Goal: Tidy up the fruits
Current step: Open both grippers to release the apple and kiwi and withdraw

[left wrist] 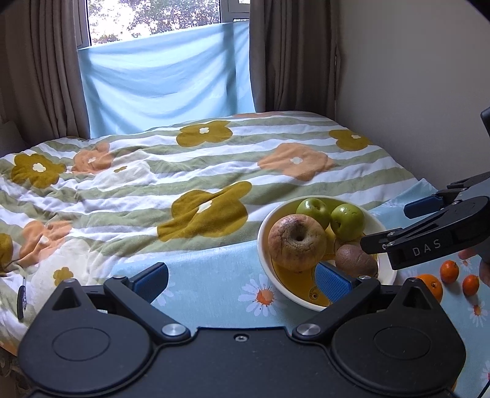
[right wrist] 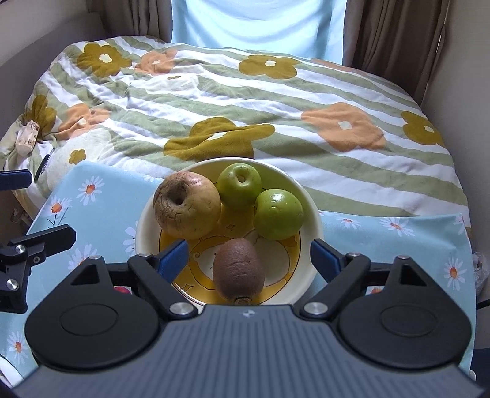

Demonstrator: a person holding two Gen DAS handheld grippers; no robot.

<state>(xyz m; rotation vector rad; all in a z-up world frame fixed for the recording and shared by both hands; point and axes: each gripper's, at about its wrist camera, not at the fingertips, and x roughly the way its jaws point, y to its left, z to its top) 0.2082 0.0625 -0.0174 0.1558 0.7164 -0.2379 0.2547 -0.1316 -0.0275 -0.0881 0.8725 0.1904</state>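
The right gripper hangs over the bowl on the table, its jaws wide open and empty. The kiwi lies between them, untouched, near three apples. The left gripper waits beside the bowl, jaws open and empty too. Small oranges sit on the table, outside the bowl. To do well, lift straight up so nothing gets bumped, then go for an orange.

Soft daylight is coming through the window ahead of me; fisheye is bending my views' edges.
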